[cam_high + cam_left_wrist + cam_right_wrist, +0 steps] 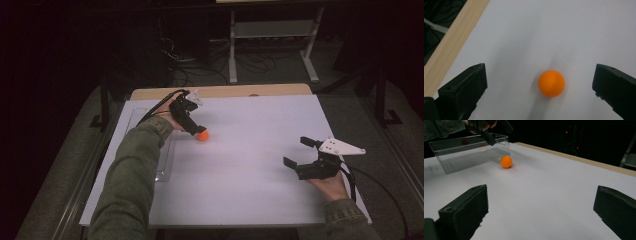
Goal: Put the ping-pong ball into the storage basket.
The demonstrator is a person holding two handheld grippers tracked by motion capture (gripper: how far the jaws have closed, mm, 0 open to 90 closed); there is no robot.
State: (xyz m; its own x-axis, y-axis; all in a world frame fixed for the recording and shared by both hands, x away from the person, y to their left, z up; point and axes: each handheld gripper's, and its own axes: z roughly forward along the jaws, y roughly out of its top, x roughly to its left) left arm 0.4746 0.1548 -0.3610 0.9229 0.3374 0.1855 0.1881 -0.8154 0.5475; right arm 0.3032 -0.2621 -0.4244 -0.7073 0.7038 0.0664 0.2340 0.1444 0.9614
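Dim room, dark surroundings, evenly lit white table top (240, 165), soft faint shadows, slight blur.

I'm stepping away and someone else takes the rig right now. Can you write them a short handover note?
Left hand-held gripper: open, jaws either side of the orange ball, not touching it.
Right hand-held gripper: open, holding nothing, low over the right side of the table.
The ball sits on the white tabletop, just outside the clear box at the table's left side.
Done: left hand-held gripper lined up on the ball.
Left: close on the ball and lift it; the clear box beside it looks like the likely drop spot.
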